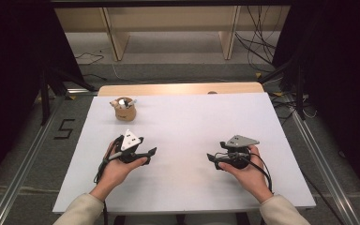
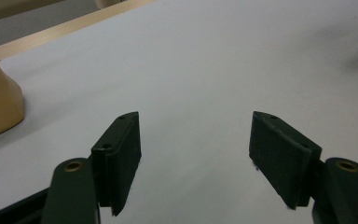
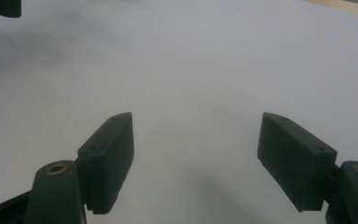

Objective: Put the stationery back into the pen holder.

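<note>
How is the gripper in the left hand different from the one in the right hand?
The left gripper sits close to the tan holder with pens in it; the right gripper sits far from it. The left gripper's grey plate is tipped up and looks bright, while the right gripper's plate lies flatter and darker. Both are black, held low over the white table, point toward each other, and have open, empty jaws.

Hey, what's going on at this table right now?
A person holds a two-jaw gripper in each hand over a white table. The left gripper and right gripper are both open and empty, pointing toward each other. A tan holder with pens stands untouched at the far left.
</note>
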A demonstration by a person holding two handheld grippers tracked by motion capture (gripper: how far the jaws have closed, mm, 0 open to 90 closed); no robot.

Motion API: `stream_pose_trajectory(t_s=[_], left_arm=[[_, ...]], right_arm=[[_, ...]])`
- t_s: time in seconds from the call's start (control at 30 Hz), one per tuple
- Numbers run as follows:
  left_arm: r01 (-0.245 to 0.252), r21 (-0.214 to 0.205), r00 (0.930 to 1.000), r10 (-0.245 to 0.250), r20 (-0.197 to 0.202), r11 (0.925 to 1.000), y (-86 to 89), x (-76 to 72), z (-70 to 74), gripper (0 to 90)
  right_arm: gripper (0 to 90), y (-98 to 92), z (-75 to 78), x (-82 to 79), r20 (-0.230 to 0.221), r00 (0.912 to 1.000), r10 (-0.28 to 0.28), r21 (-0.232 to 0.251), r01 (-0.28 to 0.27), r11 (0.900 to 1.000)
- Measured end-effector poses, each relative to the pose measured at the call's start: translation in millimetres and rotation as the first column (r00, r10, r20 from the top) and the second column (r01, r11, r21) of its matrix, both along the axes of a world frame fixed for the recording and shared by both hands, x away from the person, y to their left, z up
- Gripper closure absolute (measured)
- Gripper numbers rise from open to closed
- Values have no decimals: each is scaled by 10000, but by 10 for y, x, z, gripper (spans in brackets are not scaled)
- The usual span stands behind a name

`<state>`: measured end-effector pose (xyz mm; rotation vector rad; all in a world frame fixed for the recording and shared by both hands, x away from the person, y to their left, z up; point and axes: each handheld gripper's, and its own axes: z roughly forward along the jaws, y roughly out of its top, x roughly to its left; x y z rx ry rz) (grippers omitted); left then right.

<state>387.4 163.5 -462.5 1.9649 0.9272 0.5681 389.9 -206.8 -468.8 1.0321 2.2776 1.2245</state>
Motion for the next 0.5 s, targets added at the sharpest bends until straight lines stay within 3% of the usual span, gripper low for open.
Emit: stream_pose_trajectory(t_s=[0.5], left_arm=[[-58,128,9991,64,-419,9999,140,-175,-162,296]], right_arm=[[272,-33,-17,-43,24,10000,47,-25,-47,10000]])
